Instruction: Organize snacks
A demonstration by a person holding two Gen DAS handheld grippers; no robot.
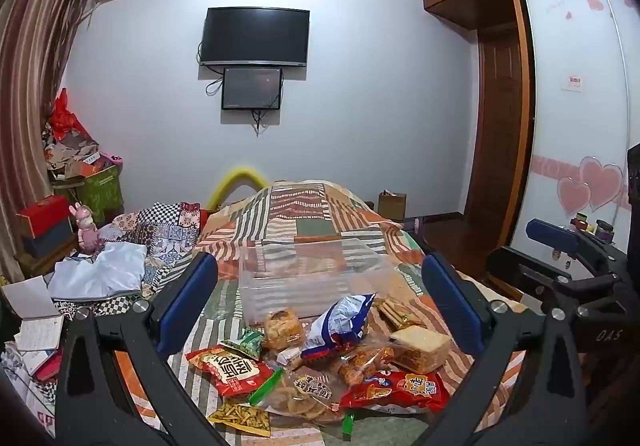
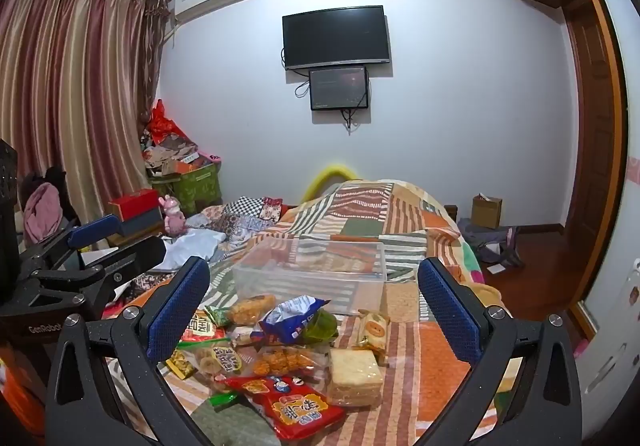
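Note:
A pile of snack packets lies on the patchwork bed. It holds a blue-white bag [image 1: 340, 322] [image 2: 294, 316], red packets [image 1: 230, 368] [image 2: 304, 410], a wrapped sandwich cake [image 1: 420, 348] [image 2: 354, 376] and several small bags. A clear plastic box [image 1: 316, 278] [image 2: 316, 270] stands empty just behind the pile. My left gripper [image 1: 320, 286] is open and empty, held above the pile. My right gripper [image 2: 314, 288] is open and empty too, beside the left one. Each gripper shows at the edge of the other's view [image 1: 560, 246] [image 2: 80, 246].
The bed's quilt [image 1: 304, 213] runs away toward the wall with the TV [image 1: 255, 37]. Clothes and papers [image 1: 100, 274] lie at the bed's left. Boxes [image 1: 88, 185] stack by the curtain. A wardrobe [image 1: 576, 105] and wood floor [image 2: 532, 278] are at the right.

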